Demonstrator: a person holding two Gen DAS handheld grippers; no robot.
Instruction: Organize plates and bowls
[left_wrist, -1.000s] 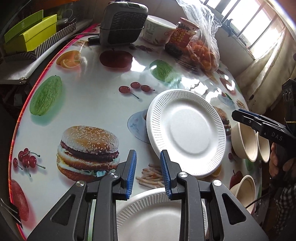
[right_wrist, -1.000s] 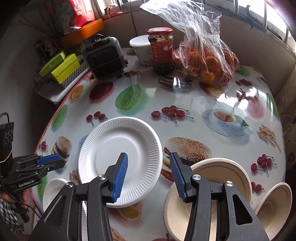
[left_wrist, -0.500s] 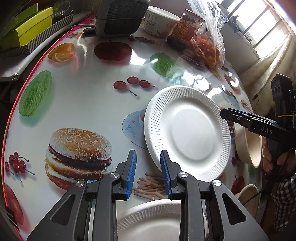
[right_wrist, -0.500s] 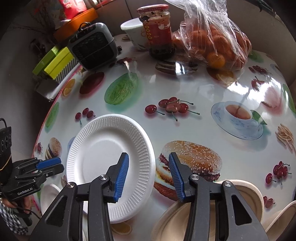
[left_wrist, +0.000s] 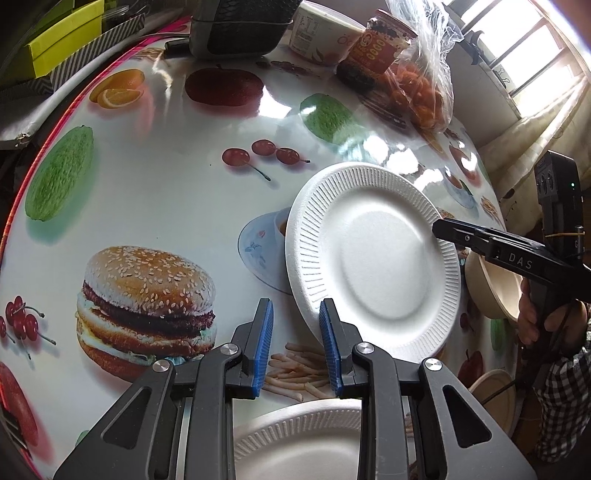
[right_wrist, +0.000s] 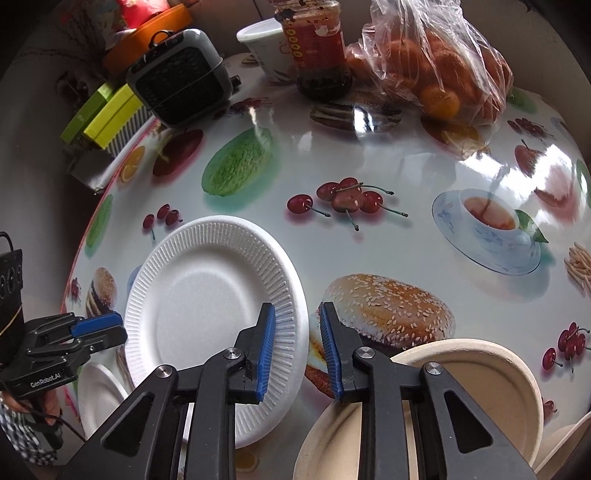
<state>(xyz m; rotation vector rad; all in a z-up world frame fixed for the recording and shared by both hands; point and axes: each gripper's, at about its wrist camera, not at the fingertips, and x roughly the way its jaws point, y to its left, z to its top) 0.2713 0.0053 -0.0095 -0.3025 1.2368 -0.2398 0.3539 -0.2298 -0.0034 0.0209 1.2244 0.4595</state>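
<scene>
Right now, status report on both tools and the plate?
Right tool closing over white foam plate rim. Left tool empty, plate beside it. Nothing blocking.

Your left wrist view looks steeply down from the table's left side, close above it; your right wrist view does so from the right. Both share the white foam plate (left_wrist: 373, 254) (right_wrist: 207, 314).

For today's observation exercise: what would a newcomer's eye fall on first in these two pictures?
Probably the white foam plate in the middle of the glossy food-print table, with the right gripper closing over its rim. Next, the bag of oranges at the far edge beside a red-labelled jar.
</scene>
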